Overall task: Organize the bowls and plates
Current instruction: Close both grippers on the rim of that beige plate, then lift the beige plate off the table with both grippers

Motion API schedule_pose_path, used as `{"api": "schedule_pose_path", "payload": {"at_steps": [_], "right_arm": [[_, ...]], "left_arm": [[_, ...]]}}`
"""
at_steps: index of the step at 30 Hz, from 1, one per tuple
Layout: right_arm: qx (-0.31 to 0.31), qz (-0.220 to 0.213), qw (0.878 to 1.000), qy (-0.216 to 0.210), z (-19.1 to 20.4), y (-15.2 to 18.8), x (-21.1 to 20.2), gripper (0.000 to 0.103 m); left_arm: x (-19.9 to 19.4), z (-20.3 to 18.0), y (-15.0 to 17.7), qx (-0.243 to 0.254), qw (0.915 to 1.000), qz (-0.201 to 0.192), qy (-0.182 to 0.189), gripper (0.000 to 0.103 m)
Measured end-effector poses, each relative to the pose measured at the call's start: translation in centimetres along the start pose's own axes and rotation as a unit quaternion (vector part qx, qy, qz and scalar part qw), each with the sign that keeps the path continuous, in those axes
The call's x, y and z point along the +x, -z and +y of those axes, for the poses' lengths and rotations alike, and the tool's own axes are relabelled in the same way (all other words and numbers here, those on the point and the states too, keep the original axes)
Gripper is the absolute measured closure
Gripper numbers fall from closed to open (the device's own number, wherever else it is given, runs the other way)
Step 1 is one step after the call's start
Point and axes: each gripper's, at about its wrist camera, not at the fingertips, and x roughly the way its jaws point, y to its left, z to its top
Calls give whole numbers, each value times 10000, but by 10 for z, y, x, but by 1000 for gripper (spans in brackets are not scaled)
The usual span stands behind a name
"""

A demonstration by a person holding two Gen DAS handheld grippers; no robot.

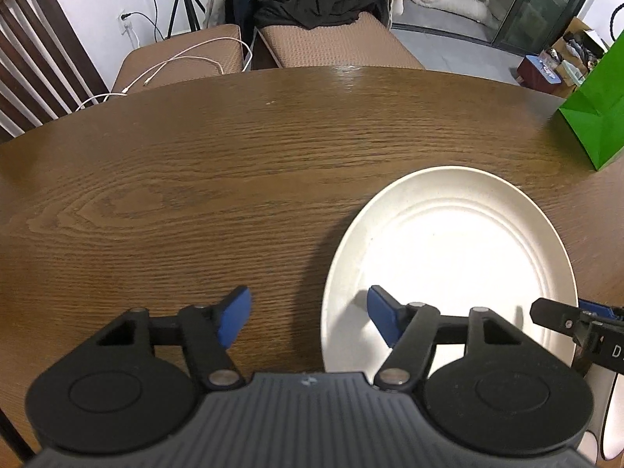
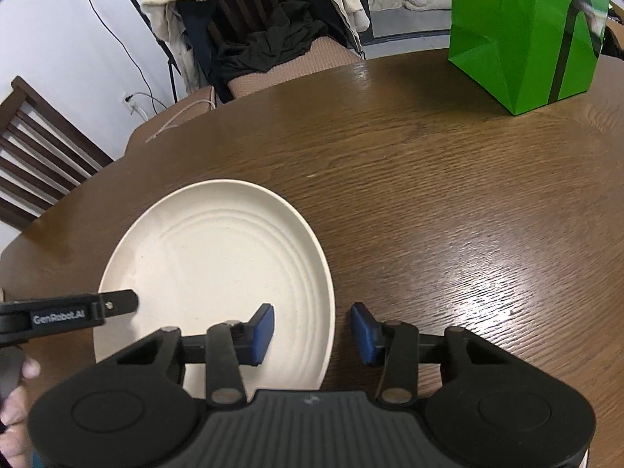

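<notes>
left gripper jaws spread astride plate rim | right gripper likewise, no contact

light: bright, overhead | glare: plate ctr, table sheen | edges: fisheye warp

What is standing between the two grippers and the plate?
Nothing visible. The left gripper straddles the plate's left rim, the right gripper its right rim, one finger over the plate and one over the table. The pads do not press on it. The green bag stands far off.
</notes>
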Motion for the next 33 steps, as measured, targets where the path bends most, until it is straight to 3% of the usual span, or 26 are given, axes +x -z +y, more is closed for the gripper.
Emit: {"api": "schedule_pose_path", "payload": {"at_steps": [2,4,6,7,12,33], "right_arm": [[25,1,10000,-61,0,0,0,63],[28,1,10000,-50,0,-1,0,76],[55,4,10000,1,0,-3,2,85],[60,0,10000,15,0,-3,2,89],[79,-60,9999,-19,-3,-4,2,91],[-106,-477,9987,-122,-1,6,-4,92]], "left_arm": [[-1,-3,-1,11,10000,-28,69,49],[-3,-4,-1,-9,9998,-49,193,68],[-3,-5,-2,-50,9996,-55,287,77],[-4,-6,-1,-58,9996,-67,276,77],[-4,-6,-1,-127,9994,-153,285,79],[-16,-7,-4,-138,9982,-523,239,79]]}}
